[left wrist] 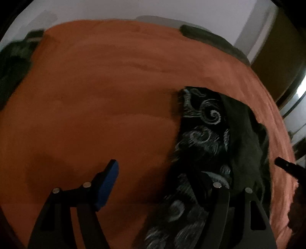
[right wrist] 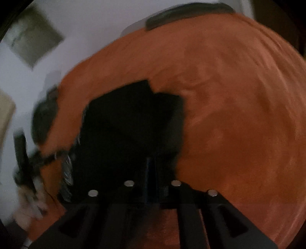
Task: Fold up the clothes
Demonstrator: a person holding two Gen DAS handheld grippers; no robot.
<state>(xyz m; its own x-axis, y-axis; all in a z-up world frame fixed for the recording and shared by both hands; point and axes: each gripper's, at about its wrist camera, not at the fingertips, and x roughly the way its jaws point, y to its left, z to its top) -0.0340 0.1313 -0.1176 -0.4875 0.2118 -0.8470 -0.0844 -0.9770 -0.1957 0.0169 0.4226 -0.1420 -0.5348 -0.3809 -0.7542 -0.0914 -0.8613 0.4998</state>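
While both grippers hung over the orange bedspread (left wrist: pixel 95 92), each pointing steeply down, one black garment (left wrist: pixel 206 138) lay on it, and that was the only piece of clothing spread out within reach. Nearest the left camera, the left gripper (left wrist: pixel 162 183) stood with its jaws wide apart. Its blue pad (left wrist: pixel 108 183) hovered over bare bedspread, while the other finger was lost in the dark against the garment's near end. Nothing could be seen pressed between the two fingers. The garment ran away from that gripper as a long folded strip: one face carried pale swirling embroidery, and plain black cloth lay alongside it to the right. At the right edge of the same view a dark tip of the other tool (left wrist: pixel 286 165) poked in beside the cloth.

From the right wrist, the right gripper (right wrist: pixel 151 182) showed its two fingers drawn close together with only a narrow slot left between them. They sat directly over the black cloth (right wrist: pixel 133 124), but the picture was too dark and blurred to tell whether any fabric was pinched there. Left of it, a strip of the embroidered edge caught the light.

Farther off, two dark pillows lay at the far side of the bed, one at the left (left wrist: pixel 15 63) and one at the right (left wrist: pixel 212 42). Beyond them rose one pale wall (left wrist: pixel 133 9).
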